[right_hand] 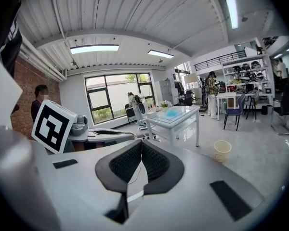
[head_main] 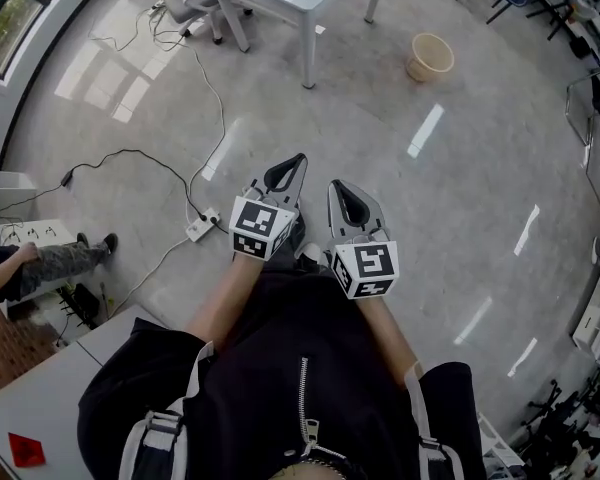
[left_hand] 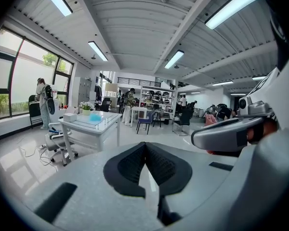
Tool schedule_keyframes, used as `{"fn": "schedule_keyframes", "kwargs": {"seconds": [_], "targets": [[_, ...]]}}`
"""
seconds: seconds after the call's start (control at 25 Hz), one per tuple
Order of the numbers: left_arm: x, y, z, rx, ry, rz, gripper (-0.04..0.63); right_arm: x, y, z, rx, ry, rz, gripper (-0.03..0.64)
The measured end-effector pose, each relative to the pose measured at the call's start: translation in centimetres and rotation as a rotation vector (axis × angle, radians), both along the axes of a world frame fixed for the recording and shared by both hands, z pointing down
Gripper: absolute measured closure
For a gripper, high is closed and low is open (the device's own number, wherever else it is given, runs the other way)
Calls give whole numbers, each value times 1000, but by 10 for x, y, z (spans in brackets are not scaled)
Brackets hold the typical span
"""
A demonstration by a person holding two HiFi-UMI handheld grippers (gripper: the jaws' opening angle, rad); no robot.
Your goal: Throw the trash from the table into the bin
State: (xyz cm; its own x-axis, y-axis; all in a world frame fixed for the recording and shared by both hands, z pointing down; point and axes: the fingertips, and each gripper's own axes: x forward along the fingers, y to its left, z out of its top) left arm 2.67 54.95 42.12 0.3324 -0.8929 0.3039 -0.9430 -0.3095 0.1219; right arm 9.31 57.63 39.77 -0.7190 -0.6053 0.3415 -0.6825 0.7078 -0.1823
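Left gripper [head_main: 286, 171] and right gripper [head_main: 347, 199] are pointing forward side by side (slightly downward). Jaws are pressing together, empty.

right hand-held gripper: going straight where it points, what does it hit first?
Nothing close ahead of the right hand-held gripper; likely bare floor, short of the white table. Depth unclear.
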Motion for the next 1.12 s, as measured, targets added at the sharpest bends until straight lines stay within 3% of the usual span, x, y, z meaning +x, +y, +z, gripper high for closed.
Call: {"fn": "schedule_keyframes", "kwargs": {"seconds": [0.72,1.12], "targets": [[-92,-134,-13,54,35,31,591,-83,-130,-12,44,23,69,607],[-130,-183,-23,80,29,31,591,-120,-183,-18,69,16,70,607]]}}
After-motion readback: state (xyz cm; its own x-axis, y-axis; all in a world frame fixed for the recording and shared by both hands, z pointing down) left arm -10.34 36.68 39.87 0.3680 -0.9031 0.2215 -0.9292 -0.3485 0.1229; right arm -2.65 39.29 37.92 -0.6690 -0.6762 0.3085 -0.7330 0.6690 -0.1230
